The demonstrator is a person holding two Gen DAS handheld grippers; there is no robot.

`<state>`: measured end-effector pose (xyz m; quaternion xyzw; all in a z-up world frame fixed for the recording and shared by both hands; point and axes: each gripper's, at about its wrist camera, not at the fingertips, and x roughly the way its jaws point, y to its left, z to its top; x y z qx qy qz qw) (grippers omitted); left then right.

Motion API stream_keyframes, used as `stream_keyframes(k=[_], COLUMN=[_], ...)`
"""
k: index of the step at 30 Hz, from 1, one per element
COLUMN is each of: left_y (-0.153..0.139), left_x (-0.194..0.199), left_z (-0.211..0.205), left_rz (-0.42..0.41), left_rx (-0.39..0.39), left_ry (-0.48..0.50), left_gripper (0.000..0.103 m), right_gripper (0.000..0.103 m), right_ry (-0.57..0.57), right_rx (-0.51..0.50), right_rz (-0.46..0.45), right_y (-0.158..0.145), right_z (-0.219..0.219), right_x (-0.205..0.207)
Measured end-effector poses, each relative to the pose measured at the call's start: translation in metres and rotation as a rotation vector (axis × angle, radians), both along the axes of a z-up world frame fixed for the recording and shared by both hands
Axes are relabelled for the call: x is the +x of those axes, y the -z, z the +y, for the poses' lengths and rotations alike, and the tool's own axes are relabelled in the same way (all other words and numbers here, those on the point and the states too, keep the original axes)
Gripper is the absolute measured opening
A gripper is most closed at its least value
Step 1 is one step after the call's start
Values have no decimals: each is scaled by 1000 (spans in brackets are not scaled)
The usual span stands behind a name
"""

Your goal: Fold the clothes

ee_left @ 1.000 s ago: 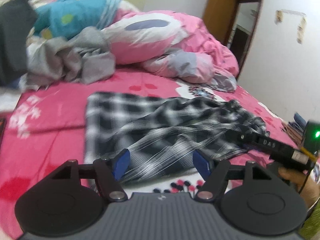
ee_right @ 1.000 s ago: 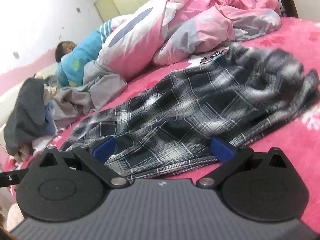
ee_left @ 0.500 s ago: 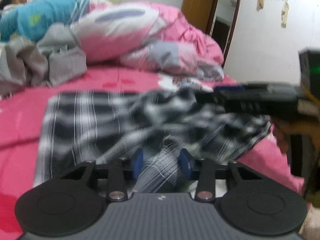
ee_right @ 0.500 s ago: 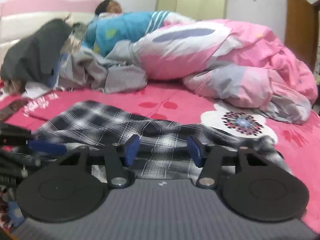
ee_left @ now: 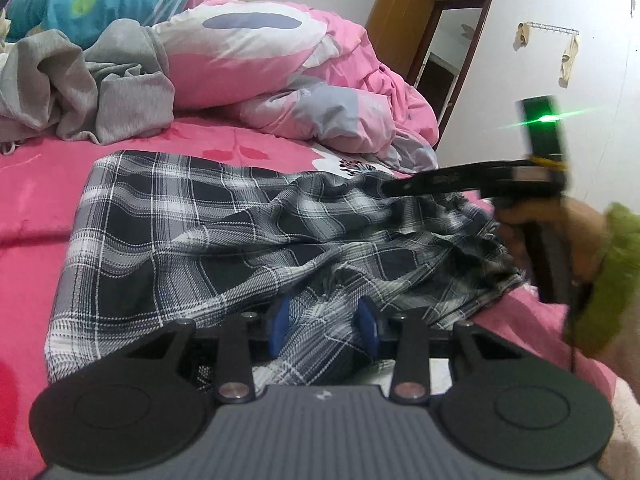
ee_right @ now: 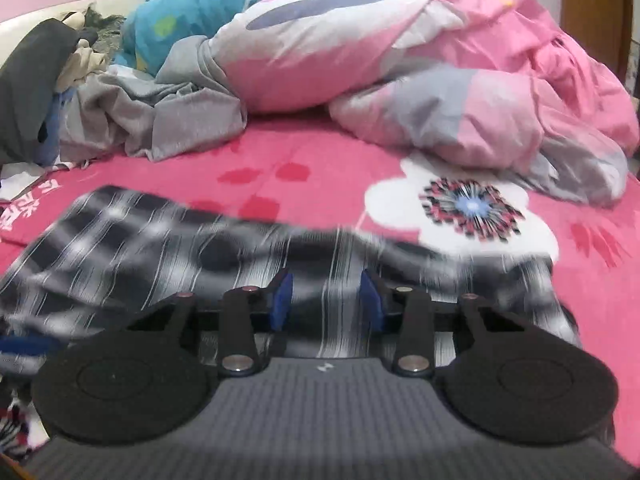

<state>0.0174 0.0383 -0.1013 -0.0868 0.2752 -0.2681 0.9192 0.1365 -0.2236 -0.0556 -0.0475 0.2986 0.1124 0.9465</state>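
Both the left hand-held gripper [ee_left: 324,326] and the right hand-held gripper [ee_right: 326,300] pinch the checked shirt [ee_left: 208,232] low in frame, on the bed [ee_left: 32,216]. The right view is blurred, so its hold seems thin; a slip would let the fold collapse crooked.

Black-and-white plaid garment [ee_left: 208,236] sprawled on the pink bed — far-left part lies pretty flat; the right side is bunched into loose rumpled folds; near hem is lifted off the bed — blurred in the right-wrist view.

Both claws narrowed onto plaid garment [ee_left: 208,232]; hem lifted.
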Motion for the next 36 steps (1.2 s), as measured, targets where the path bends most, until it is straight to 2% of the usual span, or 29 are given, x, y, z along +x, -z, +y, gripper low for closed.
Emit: stream_keyframes(k=[2, 4, 8, 11, 12, 16, 20, 23, 25, 28, 30, 31, 33, 36], left_y=[0, 1, 1, 1, 1, 2, 2, 3, 3, 4, 4, 4, 4, 4], left_x=[0, 1, 2, 2, 2, 2, 2, 2, 3, 2, 2, 3, 3, 2], left_z=[0, 0, 0, 0, 0, 0, 1, 3, 4, 7, 9, 10, 10, 8], left_rz=[-1, -1, -3, -3, -3, -4, -5, -4, -4, -3, -2, 0, 1, -5], left_rx=[-1, -3, -5, -8, -8, -8, -16, -29, -37, -57, -74, -82, -80, -69], left_ry=[0, 0, 1, 1, 1, 2, 3, 5, 6, 11, 17, 22, 19, 13], left_gripper=[39, 39, 39, 39, 39, 39, 39, 39, 39, 39, 41, 41, 41, 41], right_gripper=[30, 20, 20, 20, 19, 12, 13, 15, 15, 14, 14, 14, 15, 15], right_ry=[64, 122, 160, 173, 178, 257, 289, 200, 88, 29, 77, 98, 175, 158], right_rx=[-28, 63, 106, 56, 21, 4, -30, 7, 60, -41, -204, -223, -139, -165], right_rz=[50, 79, 4, 6, 21, 72, -11, -66, -66, 9, 91, 85, 93, 33], right_y=[17, 24, -4, -8, -5, 19, 3, -14, -17, -1, 23, 28, 17, -2], right_z=[-16, -40, -51, -57, -60, -82, -67, -48, -34, -19, -26, -35, -52, -48], right_x=[27, 39, 24, 22, 27, 48, 32, 5, -13, -29, -30, -33, -34, -30])
